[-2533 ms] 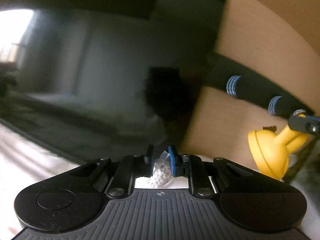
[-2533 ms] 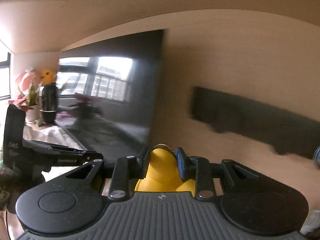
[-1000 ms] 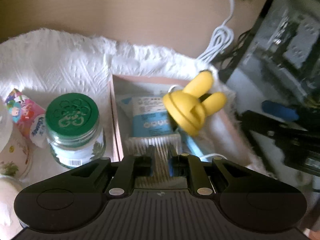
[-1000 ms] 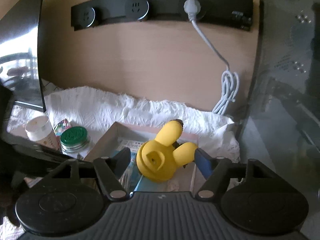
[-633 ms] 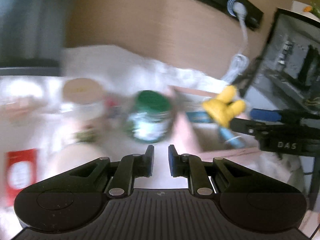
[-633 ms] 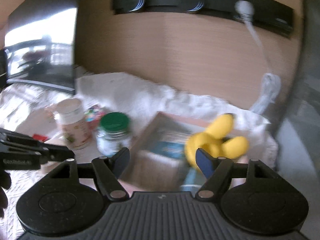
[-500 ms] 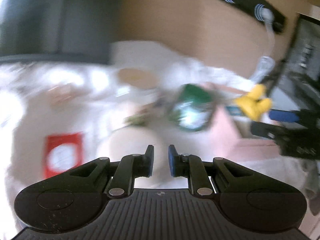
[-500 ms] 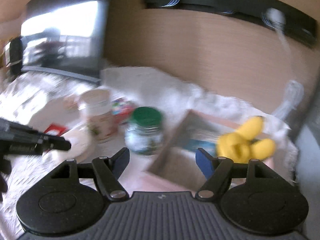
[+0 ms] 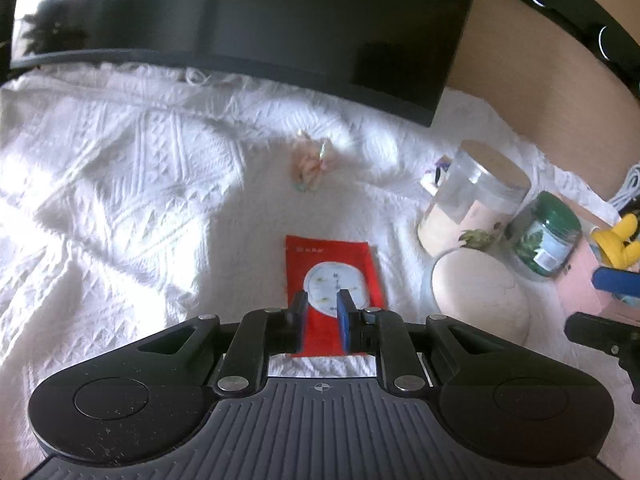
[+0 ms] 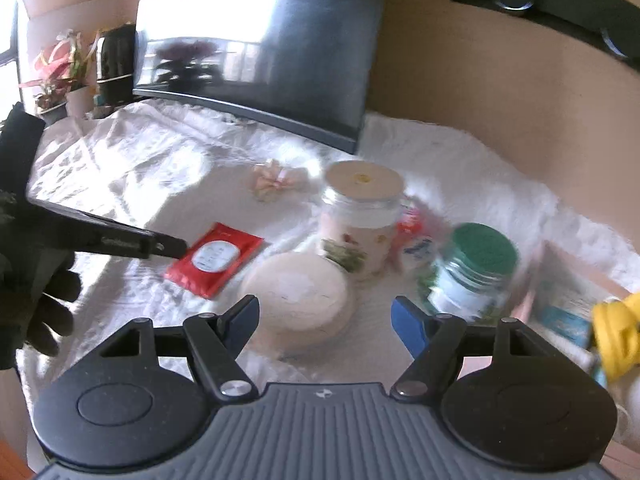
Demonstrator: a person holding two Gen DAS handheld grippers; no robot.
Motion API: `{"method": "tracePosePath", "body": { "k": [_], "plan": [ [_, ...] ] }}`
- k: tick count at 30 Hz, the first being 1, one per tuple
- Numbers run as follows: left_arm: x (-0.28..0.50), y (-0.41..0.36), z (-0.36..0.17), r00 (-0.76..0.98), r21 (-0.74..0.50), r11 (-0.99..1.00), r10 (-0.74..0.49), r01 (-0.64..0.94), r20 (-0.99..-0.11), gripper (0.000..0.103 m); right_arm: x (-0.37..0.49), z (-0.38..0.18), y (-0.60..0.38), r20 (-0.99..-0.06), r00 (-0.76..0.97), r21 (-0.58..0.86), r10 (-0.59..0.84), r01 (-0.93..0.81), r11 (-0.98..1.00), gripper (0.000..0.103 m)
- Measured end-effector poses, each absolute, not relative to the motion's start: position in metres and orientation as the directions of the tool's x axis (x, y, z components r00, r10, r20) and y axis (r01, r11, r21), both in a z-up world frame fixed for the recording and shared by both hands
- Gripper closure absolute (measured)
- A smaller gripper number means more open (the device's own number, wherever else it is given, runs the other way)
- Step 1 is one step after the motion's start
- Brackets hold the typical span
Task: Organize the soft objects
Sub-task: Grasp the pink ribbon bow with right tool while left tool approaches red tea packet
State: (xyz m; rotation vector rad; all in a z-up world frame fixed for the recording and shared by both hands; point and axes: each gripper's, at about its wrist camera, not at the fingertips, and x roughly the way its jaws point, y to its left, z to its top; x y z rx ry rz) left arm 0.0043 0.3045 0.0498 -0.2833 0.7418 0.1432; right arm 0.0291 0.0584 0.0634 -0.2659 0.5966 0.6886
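A red packet (image 9: 334,276) lies flat on the white cloth, also in the right wrist view (image 10: 216,257). My left gripper (image 9: 322,314) hovers just above its near end, jaws narrow and empty. A small pink bow (image 9: 310,164) lies further back (image 10: 272,179). A yellow plush toy (image 9: 618,242) sits in the pink box (image 9: 578,276) at far right (image 10: 618,330). My right gripper (image 10: 325,316) is wide open and empty above a round cream pad (image 10: 298,294).
A clear jar with a cream lid (image 10: 362,216) and a green-lidded jar (image 10: 474,270) stand between the packet and the box. A dark monitor (image 9: 248,20) stands at the back. A small colourful packet (image 10: 412,232) lies behind the jars.
Both grippers swung left from the pink box, leaving the yellow toy in it. My left gripper now hovers over the red packet. My right gripper stays open.
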Motion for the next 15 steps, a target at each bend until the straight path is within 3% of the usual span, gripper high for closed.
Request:
{"method": "tracePosePath", "body": {
  "k": [5, 6, 8, 15],
  "plan": [
    [-0.004, 0.308, 0.045, 0.734, -0.185, 0.965, 0.010, -0.184, -0.679, 0.083, 0.063, 0.082, 0.100, -0.562, 0.592, 0.043, 0.578, -0.677, 0.735, 0.030],
    [-0.008, 0.312, 0.045, 0.735, -0.192, 0.963, 0.009, -0.189, -0.678, 0.083, 0.073, 0.084, 0.118, -0.571, 0.592, 0.028, 0.569, -0.679, 0.734, 0.036],
    [-0.019, 0.325, 0.046, 0.737, -0.213, 0.955, 0.007, -0.205, -0.676, 0.083, 0.090, 0.080, 0.157, -0.588, 0.589, -0.023, 0.553, -0.696, 0.717, 0.047],
    [-0.048, 0.361, 0.053, 0.757, -0.280, 0.941, -0.041, -0.191, -0.652, 0.082, 0.135, 0.033, 0.279, -0.680, 0.612, -0.269, 0.404, -0.721, 0.639, 0.049]
  ]
}}
